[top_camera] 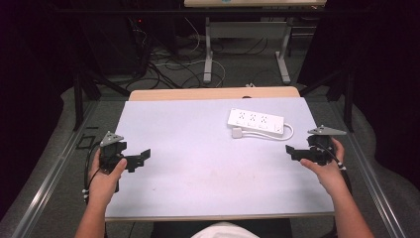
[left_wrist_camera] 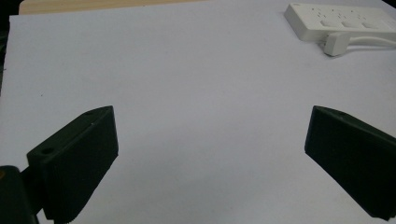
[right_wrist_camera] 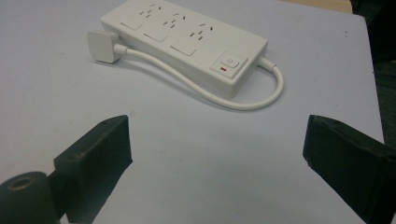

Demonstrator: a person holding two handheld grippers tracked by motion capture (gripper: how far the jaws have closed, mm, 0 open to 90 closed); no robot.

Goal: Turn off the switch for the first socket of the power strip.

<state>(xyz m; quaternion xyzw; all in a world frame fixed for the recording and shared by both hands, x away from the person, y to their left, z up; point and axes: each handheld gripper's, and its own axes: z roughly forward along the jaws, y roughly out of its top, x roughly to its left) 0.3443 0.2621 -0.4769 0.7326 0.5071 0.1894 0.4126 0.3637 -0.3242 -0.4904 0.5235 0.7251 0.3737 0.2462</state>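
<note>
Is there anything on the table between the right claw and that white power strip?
Nothing: in the right gripper view, bare white tabletop runs from the open right claw to the power strip and its looped cord.

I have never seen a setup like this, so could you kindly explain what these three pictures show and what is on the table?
A person sits at a table and holds a hand-held gripper in each hand: the left gripper and the right gripper. The high view looks down from above the person. The other two pictures come from cameras riding on each gripper, looking past its two black fingers. On the pale surface lies a white power strip, its cable looping round to a plug beside it. Both grippers are open and hold nothing.
</note>
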